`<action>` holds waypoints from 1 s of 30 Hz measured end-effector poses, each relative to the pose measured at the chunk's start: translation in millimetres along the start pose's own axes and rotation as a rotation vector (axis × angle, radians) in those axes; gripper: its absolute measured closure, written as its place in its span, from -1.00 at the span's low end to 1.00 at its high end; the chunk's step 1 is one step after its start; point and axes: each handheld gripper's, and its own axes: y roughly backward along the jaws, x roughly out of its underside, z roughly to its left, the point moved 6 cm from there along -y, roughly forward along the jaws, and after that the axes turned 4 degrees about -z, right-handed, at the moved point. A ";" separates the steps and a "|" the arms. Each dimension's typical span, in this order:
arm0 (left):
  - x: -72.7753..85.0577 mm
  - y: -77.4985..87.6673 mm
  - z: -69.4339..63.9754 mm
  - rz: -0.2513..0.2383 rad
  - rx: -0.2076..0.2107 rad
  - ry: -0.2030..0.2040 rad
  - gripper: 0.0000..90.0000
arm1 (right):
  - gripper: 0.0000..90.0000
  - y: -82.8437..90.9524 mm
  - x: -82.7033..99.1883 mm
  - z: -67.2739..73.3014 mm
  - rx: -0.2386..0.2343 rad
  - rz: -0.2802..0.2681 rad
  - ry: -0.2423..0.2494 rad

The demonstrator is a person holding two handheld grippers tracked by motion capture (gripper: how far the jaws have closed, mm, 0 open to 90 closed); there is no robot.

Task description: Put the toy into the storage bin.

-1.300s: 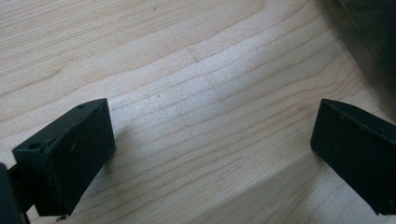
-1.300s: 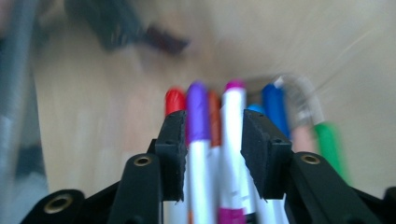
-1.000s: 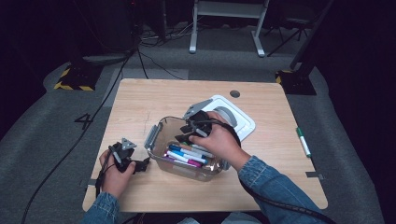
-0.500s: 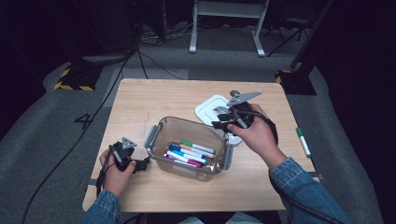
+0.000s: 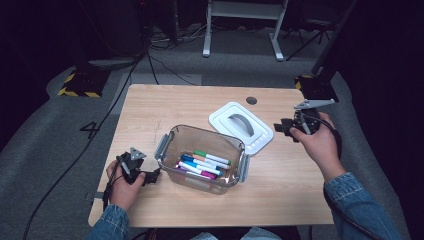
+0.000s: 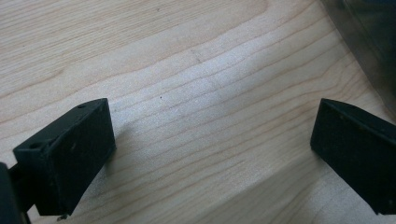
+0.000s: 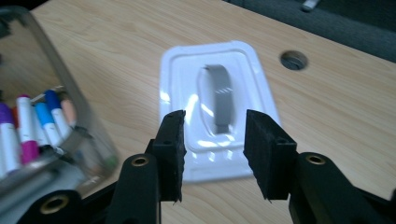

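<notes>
Here the white lid lies between marker box and right claw.

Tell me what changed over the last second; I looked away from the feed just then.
The right gripper left the clear bin, where it had been over the markers, and swung out past the white lid to the table's right edge. Its jaws are empty, part open, aimed at the lid. The left gripper, bin, markers and lid stayed put.
</notes>
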 end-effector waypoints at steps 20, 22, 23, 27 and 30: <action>0.6 0.5 -0.3 0.002 0.002 0.002 -1.00 | 0.28 18.6 90.9 -118.8 0.259 0.075 -0.202; 0.6 0.5 -0.2 0.003 0.002 0.001 -1.00 | 0.28 16.4 99.2 -127.6 0.281 0.085 -0.218; 0.6 0.5 -0.2 0.003 0.002 0.001 -1.00 | 0.28 14.8 103.4 -131.3 0.288 0.094 -0.224; 0.6 0.5 -0.2 0.002 0.002 0.002 -1.00 | 0.29 7.5 118.1 -141.2 0.305 0.118 -0.253; 0.6 0.5 -0.2 0.002 0.002 0.002 -1.00 | 0.28 2.0 126.6 -147.1 0.320 0.128 -0.265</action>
